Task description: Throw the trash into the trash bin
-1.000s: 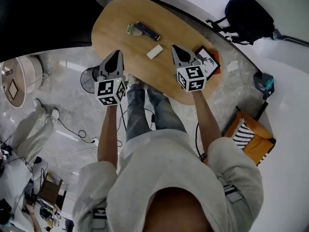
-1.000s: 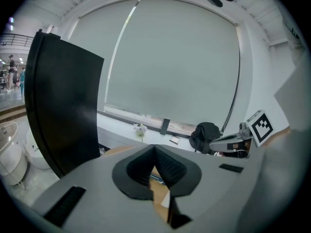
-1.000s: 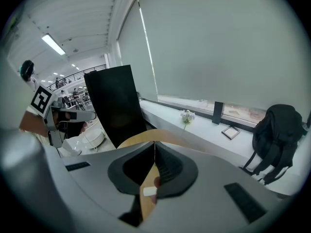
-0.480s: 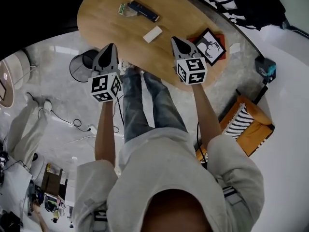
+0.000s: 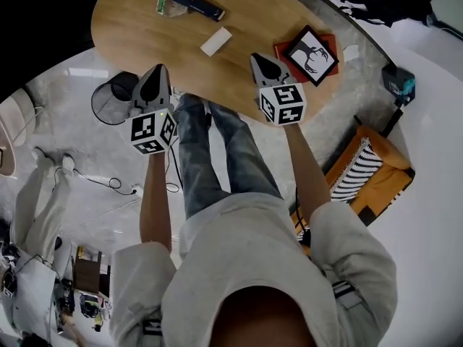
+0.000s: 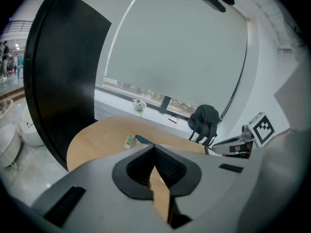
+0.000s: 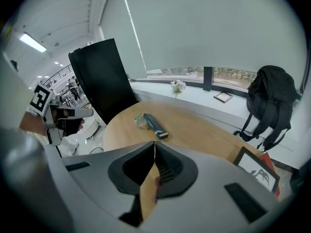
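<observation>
On the oval wooden table [image 5: 137,31], a crumpled green wrapper [image 5: 163,4] lies beside a dark blue box [image 5: 197,4] at the far side. A white slip [image 5: 215,41] lies nearer. A black mesh trash bin [image 5: 114,98] stands on the floor by the table's left edge. My left gripper [image 5: 153,78] hangs over the floor between bin and table, shut and empty. Over the table's near edge my right gripper [image 5: 259,60] is shut too, with nothing in it. The wrapper [image 7: 140,121] and box [image 7: 155,125] lie well beyond the right gripper [image 7: 155,143]. The left gripper [image 6: 154,147] is also far from the wrapper [image 6: 129,141].
A framed deer picture [image 5: 311,53] rests on a red sheet at the table's right end. A black backpack [image 7: 272,101] stands beyond the table. An orange striped seat [image 5: 369,179] is at the right. Cables [image 5: 108,183] trail over the floor at the left.
Both grippers have sunk lower and drawn toward the table's near edge. The view has shifted, so the table sits higher in the picture. Both stay shut.
</observation>
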A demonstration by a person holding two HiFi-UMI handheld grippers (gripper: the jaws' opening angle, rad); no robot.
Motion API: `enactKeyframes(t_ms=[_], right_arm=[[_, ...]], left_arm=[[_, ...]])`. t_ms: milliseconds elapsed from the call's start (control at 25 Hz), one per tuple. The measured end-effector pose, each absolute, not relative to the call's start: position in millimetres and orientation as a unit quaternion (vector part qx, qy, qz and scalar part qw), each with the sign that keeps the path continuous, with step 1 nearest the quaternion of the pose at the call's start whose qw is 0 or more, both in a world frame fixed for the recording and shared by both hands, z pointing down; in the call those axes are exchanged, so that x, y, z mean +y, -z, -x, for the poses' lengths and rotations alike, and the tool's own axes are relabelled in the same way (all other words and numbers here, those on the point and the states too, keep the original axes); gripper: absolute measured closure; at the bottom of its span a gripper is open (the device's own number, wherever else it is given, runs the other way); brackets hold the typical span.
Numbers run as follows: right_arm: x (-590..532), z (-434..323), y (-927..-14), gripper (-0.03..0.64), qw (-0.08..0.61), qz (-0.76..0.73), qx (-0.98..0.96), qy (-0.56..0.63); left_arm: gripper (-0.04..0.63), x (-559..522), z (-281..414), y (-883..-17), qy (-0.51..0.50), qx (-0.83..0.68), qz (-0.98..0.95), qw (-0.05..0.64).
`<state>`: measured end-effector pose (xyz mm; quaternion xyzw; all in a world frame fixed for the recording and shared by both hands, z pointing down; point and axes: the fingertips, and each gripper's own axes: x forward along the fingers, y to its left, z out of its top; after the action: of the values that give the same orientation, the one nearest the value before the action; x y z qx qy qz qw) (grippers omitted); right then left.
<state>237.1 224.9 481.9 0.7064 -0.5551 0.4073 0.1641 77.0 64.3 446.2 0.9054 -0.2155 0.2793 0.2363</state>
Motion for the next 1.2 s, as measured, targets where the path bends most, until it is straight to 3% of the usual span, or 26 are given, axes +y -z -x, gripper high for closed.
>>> enactKeyframes(t_ms=[560,600,680,800,1200], right_arm=[[221,-235,-541,0.584,0.170,-0.670,-0.578,-0.434],[220,-234,-547,0.566,0.173,-0.665,-0.581,-0.437],[214,-229,-560,0.451,0.174,-0.650,-0.590,-0.446],[202,-219,-579,0.385,0.172,-0.622,-0.608,-0.462],[162,-223,-616,0.367,0.202,-0.568,-0.641,-0.475]], left_arm=[[0.577,92,-109,-487,-0.302,-0.174,-0.905,0.244],[0.577,94,-109,-489,-0.304,-0.173,-0.904,0.244],[0.577,98,-108,-493,-0.306,-0.174,-0.902,0.248],[0.577,102,-105,-498,-0.311,-0.176,-0.899,0.252],[0.577,115,-87,-508,-0.323,-0.182,-0.892,0.258]])
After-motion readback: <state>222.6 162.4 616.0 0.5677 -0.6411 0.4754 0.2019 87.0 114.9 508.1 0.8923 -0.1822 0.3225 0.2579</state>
